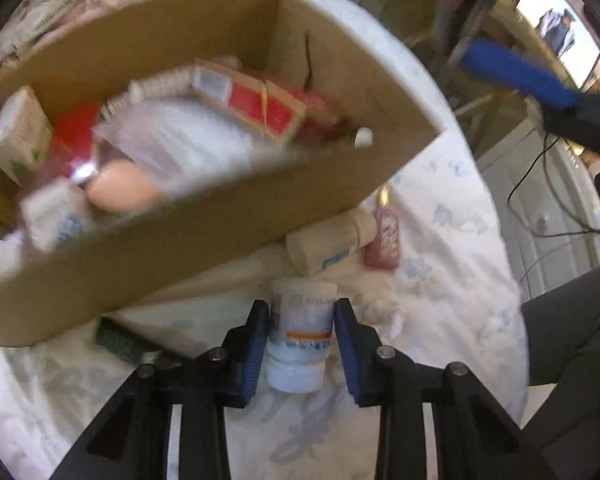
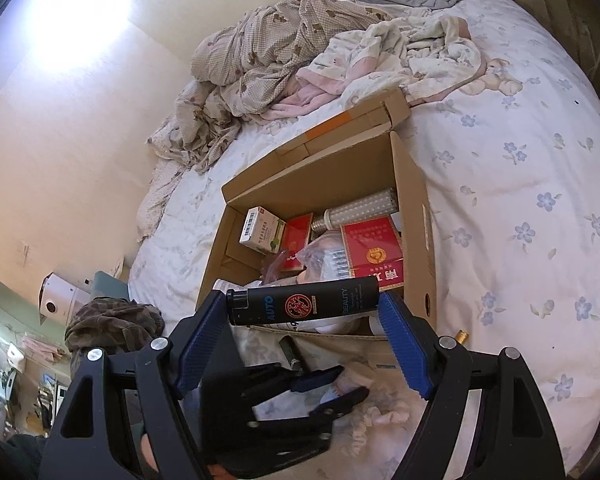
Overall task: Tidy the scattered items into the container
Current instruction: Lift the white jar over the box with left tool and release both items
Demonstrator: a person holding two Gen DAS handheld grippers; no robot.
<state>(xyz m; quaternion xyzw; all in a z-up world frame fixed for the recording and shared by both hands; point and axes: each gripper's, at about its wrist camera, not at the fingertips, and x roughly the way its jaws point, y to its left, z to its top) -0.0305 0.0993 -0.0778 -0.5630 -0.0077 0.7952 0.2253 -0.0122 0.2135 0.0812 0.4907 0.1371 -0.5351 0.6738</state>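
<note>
An open cardboard box stands on the flowered bed sheet and holds red packets, a white-green carton and other items. My left gripper is shut on a white bottle with an orange stripe, just in front of the box. My right gripper is shut on a black tube, held crosswise above the box's near edge. The left gripper also shows in the right wrist view, below the right one. A beige bottle, a pink bottle and a dark tube lie on the sheet.
Crumpled blankets and clothes are piled at the far side of the bed. A white crumpled cloth lies near the left gripper. A person's leg is at the bed's right edge. Cables and furniture stand beyond.
</note>
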